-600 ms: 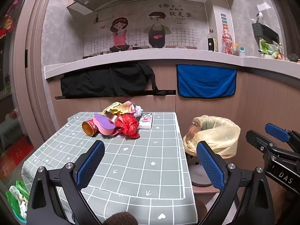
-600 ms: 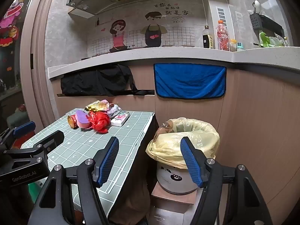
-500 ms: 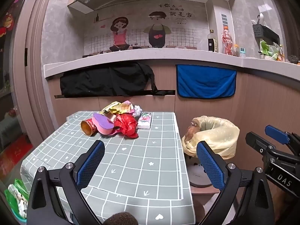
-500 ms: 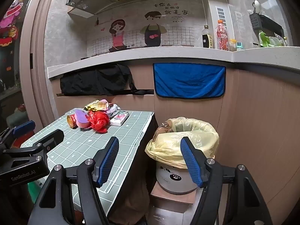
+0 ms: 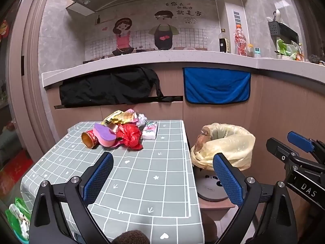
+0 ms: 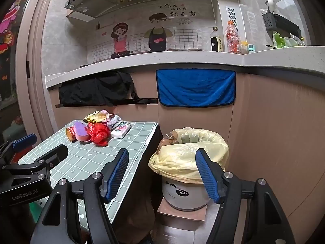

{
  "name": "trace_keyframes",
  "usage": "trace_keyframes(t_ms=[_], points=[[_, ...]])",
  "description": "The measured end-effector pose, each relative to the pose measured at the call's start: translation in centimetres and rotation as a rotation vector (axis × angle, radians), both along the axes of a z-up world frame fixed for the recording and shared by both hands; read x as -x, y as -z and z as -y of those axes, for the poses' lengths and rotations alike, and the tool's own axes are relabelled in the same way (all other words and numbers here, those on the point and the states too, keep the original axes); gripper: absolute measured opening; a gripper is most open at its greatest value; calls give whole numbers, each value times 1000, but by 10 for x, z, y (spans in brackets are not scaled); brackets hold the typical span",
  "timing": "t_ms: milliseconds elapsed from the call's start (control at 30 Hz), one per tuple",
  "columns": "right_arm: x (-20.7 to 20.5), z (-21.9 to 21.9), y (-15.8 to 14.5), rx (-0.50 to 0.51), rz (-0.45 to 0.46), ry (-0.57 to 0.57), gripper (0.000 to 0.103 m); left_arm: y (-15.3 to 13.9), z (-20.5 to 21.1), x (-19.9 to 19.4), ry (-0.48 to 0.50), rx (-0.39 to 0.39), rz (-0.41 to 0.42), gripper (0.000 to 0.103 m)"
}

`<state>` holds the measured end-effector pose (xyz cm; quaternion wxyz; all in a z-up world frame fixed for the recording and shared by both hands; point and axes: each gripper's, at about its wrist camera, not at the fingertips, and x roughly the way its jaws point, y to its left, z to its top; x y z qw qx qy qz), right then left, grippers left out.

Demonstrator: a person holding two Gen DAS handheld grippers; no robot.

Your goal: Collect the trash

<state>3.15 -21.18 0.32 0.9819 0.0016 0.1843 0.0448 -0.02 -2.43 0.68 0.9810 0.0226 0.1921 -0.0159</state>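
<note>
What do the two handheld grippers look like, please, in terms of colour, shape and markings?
Both the left gripper and the right gripper have black angular frames with silver screws and blue ribbed pads on the jaws. Seen from the other camera, one reads "GenRobot.AI" and the other "DAS".

Left gripper [image 5: 162, 179]: wide open, nothing between the blue pads [image 5: 98, 178]; both black fingers spread out from the bottom corners of its own view, pointing forward and level; seen again from the right side as a black frame with a blue-tipped finger at the left edge [image 6: 30, 162]. Right gripper [image 6: 162, 174]: equally wide open, empty; ribbed blue pads [image 6: 207, 175] facing each other across a broad gap; fingers angled forward and level; visible too in the left view at the far right edge [image 5: 294, 156], just beside the left gripper, the two well apart and not touching.
</note>
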Motion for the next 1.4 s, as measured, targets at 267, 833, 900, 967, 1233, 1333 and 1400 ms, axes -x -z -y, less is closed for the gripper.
trace_keyframes(t_ms=[267,833,900,967,1233,1333,1400], points=[[-1,1,1,-5,-9,3,65,5,-4,-7,2,5,-20,98],[-4,3,5,-20,-28,-3,65,10,-1,-10,-1,9,-42,98],[-4,2,5,-19,-26,-2,65,11,-1,-10,-2,9,-41,98],[-4,3,4,-19,-25,-3,65,11,-1,-10,-2,10,-41,98],[-4,4,2,-18,-25,-3,65,8,-2,-10,-4,13,-34,98],[-4,4,2,-18,-26,-3,65,8,-2,-10,-4,13,-34,98],[-4,4,3,-18,-24,-3,65,8,-2,-10,-4,13,-34,98]])
